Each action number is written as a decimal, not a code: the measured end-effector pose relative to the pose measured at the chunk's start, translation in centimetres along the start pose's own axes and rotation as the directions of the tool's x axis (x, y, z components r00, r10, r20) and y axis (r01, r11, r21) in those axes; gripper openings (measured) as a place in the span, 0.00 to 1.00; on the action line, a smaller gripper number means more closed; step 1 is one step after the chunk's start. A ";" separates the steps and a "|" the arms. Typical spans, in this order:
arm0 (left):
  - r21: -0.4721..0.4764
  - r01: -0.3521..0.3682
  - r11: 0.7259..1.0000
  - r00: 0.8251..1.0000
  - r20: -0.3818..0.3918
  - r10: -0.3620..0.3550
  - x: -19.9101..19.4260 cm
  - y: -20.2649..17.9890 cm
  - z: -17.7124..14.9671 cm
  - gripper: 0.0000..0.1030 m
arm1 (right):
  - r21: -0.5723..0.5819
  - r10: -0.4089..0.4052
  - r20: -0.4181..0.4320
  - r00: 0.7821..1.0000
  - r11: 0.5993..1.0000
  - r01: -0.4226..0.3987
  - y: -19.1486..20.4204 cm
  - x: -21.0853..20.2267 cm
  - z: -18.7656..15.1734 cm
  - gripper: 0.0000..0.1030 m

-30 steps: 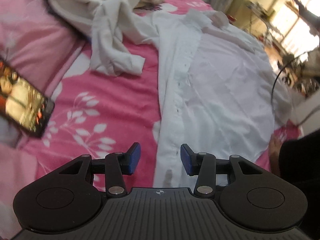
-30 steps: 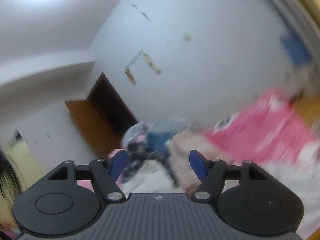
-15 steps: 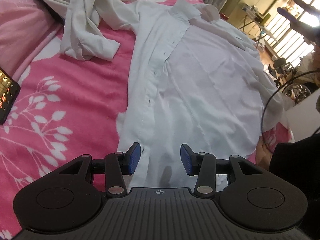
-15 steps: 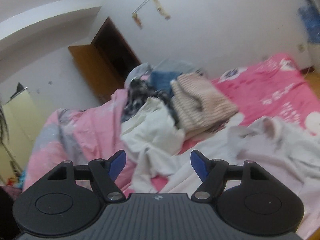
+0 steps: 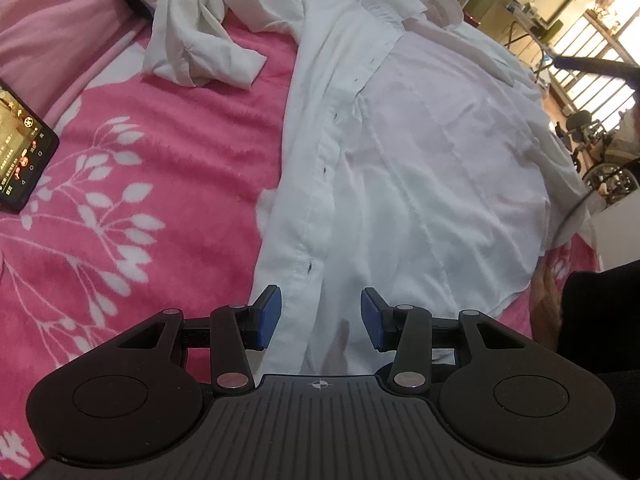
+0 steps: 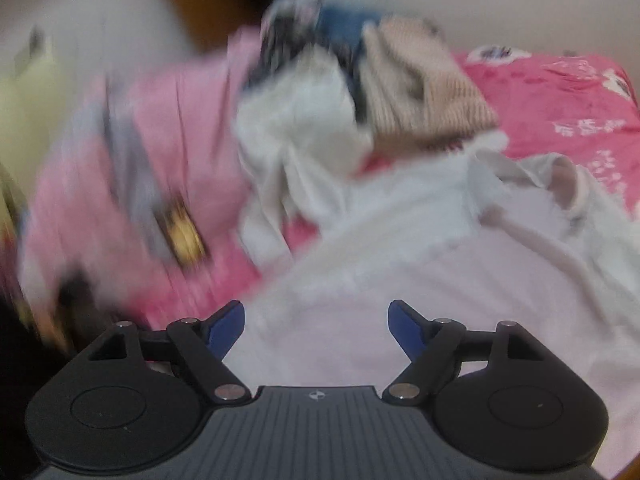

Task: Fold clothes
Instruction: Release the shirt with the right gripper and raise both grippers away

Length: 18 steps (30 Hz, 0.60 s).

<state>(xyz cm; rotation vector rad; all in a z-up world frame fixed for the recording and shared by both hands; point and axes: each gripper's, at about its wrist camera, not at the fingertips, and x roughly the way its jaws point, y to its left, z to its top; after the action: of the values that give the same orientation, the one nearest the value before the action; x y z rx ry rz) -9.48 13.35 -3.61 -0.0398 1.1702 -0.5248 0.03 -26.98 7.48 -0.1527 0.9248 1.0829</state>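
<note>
A white button-up shirt (image 5: 420, 152) lies spread flat on the pink floral blanket (image 5: 168, 152), its collar at the far end. My left gripper (image 5: 319, 316) hovers open just above the shirt's near hem, over the button placket, with nothing between its blue pads. The right wrist view is blurred. There my right gripper (image 6: 316, 322) points down at the same shirt (image 6: 400, 272), its jaws opening wide and empty above the cloth.
A crumpled white garment (image 5: 200, 40) lies beyond the shirt on the left. A lit phone (image 5: 20, 152) rests at the blanket's left edge. A pile of clothes (image 6: 360, 72) sits at the bed's far end. A person's hand (image 5: 546, 304) and dark sleeve are at right.
My left gripper sank closer to the shirt's near hem. My right gripper swung down from facing the wall to facing the bed and shirt, and its jaws spread wider.
</note>
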 end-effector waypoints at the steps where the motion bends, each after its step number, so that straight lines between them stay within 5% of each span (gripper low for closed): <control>1: 0.002 0.001 1.000 1.000 0.002 -0.001 0.0 0.0 0.1 0.42 | -0.048 -0.042 -0.067 0.997 0.998 0.039 0.0 -0.7 0.0 0.78; 3: 0.004 0.004 1.000 1.000 0.004 -0.005 0.1 0.1 0.2 0.42 | -0.127 -0.125 -0.212 0.969 0.987 0.100 -0.6 -2.7 0.1 0.78; 6: 0.017 0.014 1.000 1.000 0.010 -0.014 0.3 -0.2 0.7 0.42 | -0.250 -0.299 -0.348 0.889 0.943 0.219 -1.5 -6.7 0.5 0.78; 12: 0.026 0.036 0.999 0.998 0.044 -0.038 0.2 -0.5 1.9 0.42 | -0.369 -0.576 -0.431 0.695 0.815 0.446 -0.7 -18.2 3.4 0.78; 18: 0.054 0.053 0.997 0.990 0.126 -0.059 -1.3 -1.0 3.1 0.42 | -0.419 -0.710 -0.471 0.523 0.702 0.576 6.5 -30.8 5.3 0.79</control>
<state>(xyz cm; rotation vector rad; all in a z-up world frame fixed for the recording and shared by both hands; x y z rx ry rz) -7.48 12.29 -0.89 -0.0620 1.0324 -0.5928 -6.80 -42.17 34.73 -1.0155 1.1775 0.3851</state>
